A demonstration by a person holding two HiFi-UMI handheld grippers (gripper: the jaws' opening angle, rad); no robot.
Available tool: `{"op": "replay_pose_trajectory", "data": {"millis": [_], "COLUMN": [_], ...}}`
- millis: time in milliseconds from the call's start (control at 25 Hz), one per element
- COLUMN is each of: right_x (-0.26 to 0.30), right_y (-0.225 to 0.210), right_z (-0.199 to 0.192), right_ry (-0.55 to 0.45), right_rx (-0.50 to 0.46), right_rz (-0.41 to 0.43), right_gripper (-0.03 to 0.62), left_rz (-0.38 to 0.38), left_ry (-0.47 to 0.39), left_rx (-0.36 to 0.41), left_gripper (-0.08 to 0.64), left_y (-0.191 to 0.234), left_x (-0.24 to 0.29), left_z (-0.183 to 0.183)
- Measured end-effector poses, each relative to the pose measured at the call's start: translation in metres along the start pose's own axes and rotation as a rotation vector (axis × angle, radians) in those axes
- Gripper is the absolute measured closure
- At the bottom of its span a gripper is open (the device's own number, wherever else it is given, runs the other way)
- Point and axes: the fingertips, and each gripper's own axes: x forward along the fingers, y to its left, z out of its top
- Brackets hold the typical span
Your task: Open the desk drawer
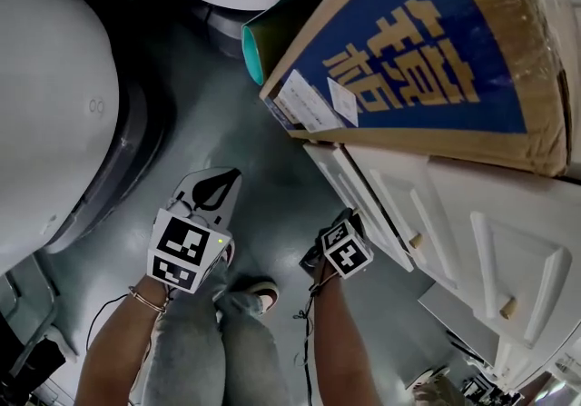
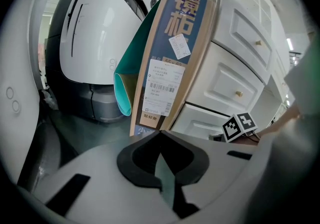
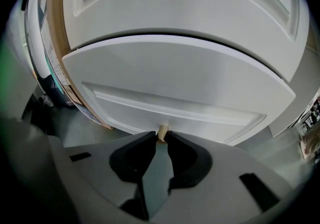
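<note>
The white desk (image 1: pixel 472 213) stands at the right, with several drawers one above another. In the right gripper view the lowest drawer front (image 3: pixel 175 82) juts out past the one above it. My right gripper (image 3: pixel 161 137) is shut on that drawer's small brass knob (image 3: pixel 162 132), one fingertip on each side. In the head view the right gripper (image 1: pixel 345 224) reaches low to the desk's bottom corner, and its tips are hidden. My left gripper (image 1: pixel 234 173) hangs over the floor to the left, away from the desk. Its fingertips meet with nothing between them (image 2: pixel 160 134).
A tall cardboard box (image 1: pixel 427 41) with blue print leans on the desk, with a teal rolled mat (image 1: pixel 252 54) behind it. Large white rounded machines (image 1: pixel 45 104) stand at the left and top. The person's legs and a shoe (image 1: pixel 263 295) are below. Upper drawer knobs (image 1: pixel 416 239) stick out.
</note>
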Motion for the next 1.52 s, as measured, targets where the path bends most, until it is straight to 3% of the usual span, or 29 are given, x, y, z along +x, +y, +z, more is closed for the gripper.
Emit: {"op": "replay_pose_trajectory", "data": {"millis": [1520], "right_x": [-0.038], "right_y": [0.014], "right_z": [-0.054], "right_ry": [0.123], "right_rx": [-0.029], "right_rz": [-0.014], "right_gripper": [0.508], "left_rz": [0.008], "left_ry": [0.068], "left_rx": [-0.129], "left_gripper": [0.543], "left_y": [0.01], "left_x": [-0.052], "left_z": [-0.033]}}
